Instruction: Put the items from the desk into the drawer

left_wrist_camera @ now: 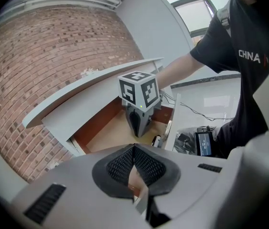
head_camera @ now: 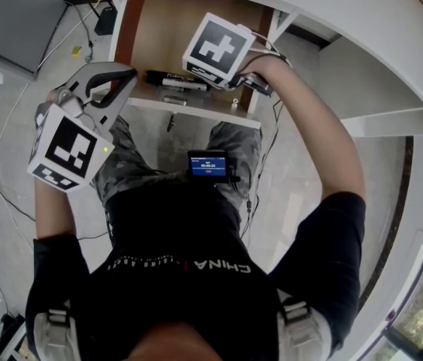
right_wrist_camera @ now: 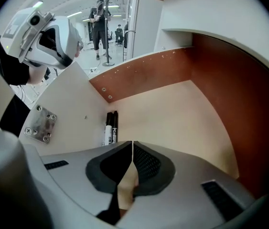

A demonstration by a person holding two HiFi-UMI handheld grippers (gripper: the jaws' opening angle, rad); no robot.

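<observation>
A curved white surface [head_camera: 361, 21] stands against a red brick wall [left_wrist_camera: 38, 80], over a glossy pale floor [head_camera: 16, 111] strewn with cables. Tall windows [left_wrist_camera: 191, 8] fill the room's far side.

Under the surface a drawer [head_camera: 173, 21] is pulled open, showing a pale wooden bottom and reddish-brown sides. Two black markers [right_wrist_camera: 110, 128] lie side by side on its bottom, close along the inside of the drawer's front panel.

The person's right arm reaches forward, nearly straight, and holds the right tool [right_wrist_camera: 132, 144] inside the drawer, above its bottom and near the markers. Its jaws are pressed together with nothing between them.

The left arm is bent, holding the left tool [left_wrist_camera: 134, 149] outside the drawer, beside its left corner and above the floor. Its jaws are also pressed together and empty.
</observation>
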